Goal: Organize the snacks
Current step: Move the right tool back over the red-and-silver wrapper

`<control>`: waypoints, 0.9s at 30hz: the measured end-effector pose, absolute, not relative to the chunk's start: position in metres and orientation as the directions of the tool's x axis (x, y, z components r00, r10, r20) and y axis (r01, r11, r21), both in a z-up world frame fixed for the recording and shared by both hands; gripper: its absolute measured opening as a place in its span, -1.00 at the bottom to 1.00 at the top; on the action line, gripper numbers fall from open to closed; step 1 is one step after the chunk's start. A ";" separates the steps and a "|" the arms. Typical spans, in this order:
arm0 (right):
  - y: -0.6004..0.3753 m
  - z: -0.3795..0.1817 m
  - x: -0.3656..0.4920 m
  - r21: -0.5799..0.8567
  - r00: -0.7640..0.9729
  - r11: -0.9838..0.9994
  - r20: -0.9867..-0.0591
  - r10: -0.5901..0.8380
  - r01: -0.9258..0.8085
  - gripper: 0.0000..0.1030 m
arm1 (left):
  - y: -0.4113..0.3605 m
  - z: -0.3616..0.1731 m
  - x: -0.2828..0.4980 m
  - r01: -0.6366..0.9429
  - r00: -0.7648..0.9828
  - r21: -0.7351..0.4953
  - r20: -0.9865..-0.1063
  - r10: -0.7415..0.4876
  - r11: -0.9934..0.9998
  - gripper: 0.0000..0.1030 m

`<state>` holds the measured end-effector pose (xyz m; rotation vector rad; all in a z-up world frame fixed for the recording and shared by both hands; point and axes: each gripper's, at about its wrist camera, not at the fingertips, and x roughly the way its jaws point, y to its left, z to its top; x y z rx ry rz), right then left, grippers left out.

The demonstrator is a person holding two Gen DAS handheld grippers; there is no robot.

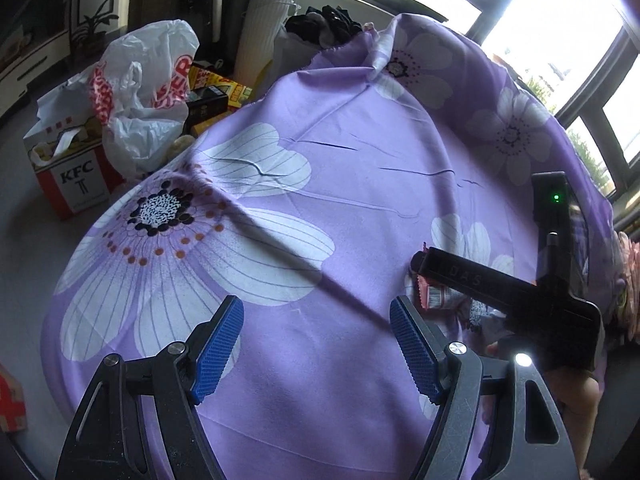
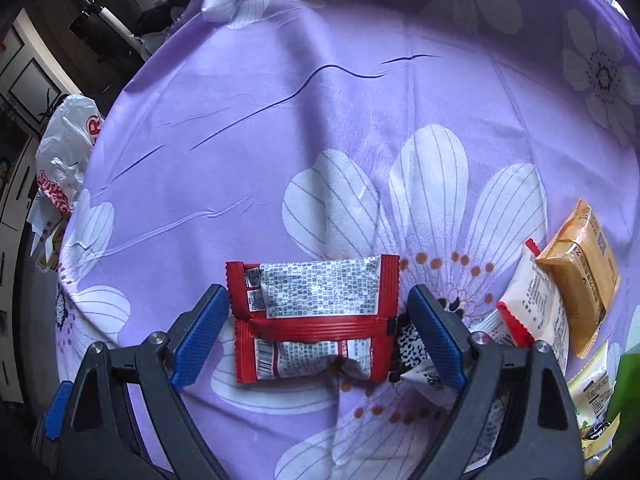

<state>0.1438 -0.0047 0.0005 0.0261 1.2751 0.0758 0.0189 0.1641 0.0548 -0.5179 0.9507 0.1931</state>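
A red snack packet point(image 2: 312, 320) lies back side up on the purple flowered cloth point(image 2: 320, 120). My right gripper point(image 2: 316, 304) is open, its blue fingers on either side of the packet, not closed on it. An orange packet point(image 2: 580, 276), a white and red packet point(image 2: 536, 300) and a pale yellow one point(image 2: 592, 392) lie to its right. My left gripper point(image 1: 316, 320) is open and empty above bare cloth point(image 1: 340, 160). The right gripper's black body point(image 1: 512, 288) shows at the right of the left wrist view, over a red packet edge point(image 1: 436, 296).
Left of the table stand a KFC box point(image 1: 76, 184), a white plastic bag point(image 1: 140, 92) and yellow boxes point(image 1: 224, 88). Dark clothes point(image 1: 324, 24) lie at the far edge. Windows point(image 1: 540, 20) are behind. A green package point(image 2: 628, 380) is at the far right.
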 end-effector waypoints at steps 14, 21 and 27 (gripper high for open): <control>-0.023 0.033 0.107 0.179 0.363 0.979 -0.909 0.204 -0.101 0.31 | 0.156 0.059 0.017 -0.361 0.581 -0.326 -0.811 -0.062 0.874 0.47; -0.057 0.079 0.043 0.278 0.441 0.956 -0.850 0.288 -0.090 0.33 | 0.141 0.062 0.016 -0.335 0.581 -0.303 -0.812 -0.058 0.892 0.47; -0.095 0.083 -0.004 0.294 0.444 0.955 -0.853 0.273 -0.023 0.37 | 0.116 0.063 0.018 -0.280 0.570 -0.278 -0.818 -0.073 0.919 0.47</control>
